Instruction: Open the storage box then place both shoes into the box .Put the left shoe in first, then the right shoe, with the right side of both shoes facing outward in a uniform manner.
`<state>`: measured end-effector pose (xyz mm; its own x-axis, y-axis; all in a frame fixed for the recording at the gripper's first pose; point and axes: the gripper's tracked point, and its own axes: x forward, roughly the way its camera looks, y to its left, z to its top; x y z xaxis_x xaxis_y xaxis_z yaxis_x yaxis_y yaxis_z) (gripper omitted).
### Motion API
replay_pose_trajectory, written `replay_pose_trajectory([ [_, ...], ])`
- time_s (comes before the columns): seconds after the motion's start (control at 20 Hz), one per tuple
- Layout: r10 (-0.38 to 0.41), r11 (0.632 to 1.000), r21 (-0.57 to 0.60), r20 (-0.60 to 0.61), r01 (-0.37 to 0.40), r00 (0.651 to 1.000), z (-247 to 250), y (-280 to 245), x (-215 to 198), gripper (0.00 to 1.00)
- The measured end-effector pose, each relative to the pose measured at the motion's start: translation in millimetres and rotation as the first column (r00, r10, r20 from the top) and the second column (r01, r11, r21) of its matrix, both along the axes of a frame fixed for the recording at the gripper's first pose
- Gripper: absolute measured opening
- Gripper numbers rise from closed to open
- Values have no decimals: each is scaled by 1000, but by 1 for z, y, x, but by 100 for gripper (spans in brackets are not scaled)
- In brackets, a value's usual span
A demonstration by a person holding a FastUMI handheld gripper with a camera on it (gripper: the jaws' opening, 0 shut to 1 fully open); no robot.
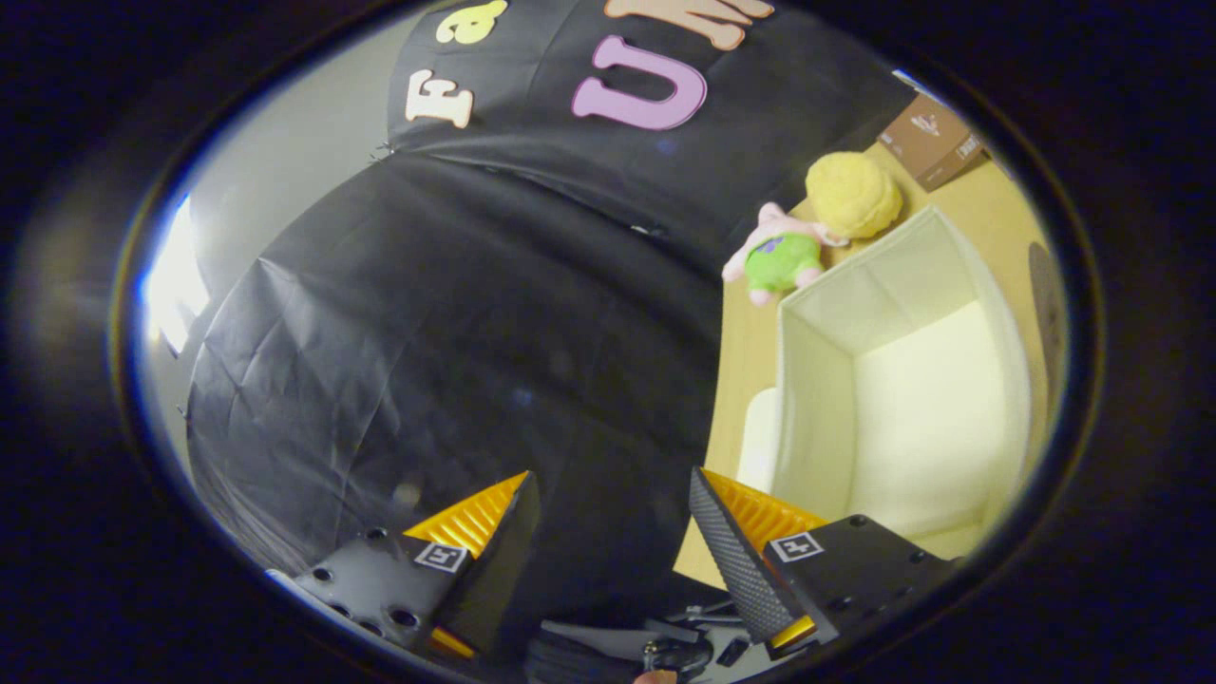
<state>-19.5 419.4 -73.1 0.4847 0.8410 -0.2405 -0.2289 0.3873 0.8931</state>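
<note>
Hovering with its fingers spread apart and nothing between them, the gripper faces the black cloth wall. Beyond the right finger, the white storage box stands open on the tan table, with a plush toy behind it.

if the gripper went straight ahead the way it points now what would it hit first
Most likely the black cloth wall: it lies directly ahead of the gripper, whose jaws stand open with nothing between them. The open white storage box sits off to the side of that line. How far off the cloth is cannot be judged.
</note>
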Motion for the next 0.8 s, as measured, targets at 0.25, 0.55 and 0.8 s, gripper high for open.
replay_pose_trajectory([
  [0.25,-103,980,-153,135,124,985,-2,-91,32,99],
  [0.55,-196,912,-331,172,244,965,-31,-197,53,99],
  [0.8,-183,821,-526,126,222,975,-93,-259,49,99],
])
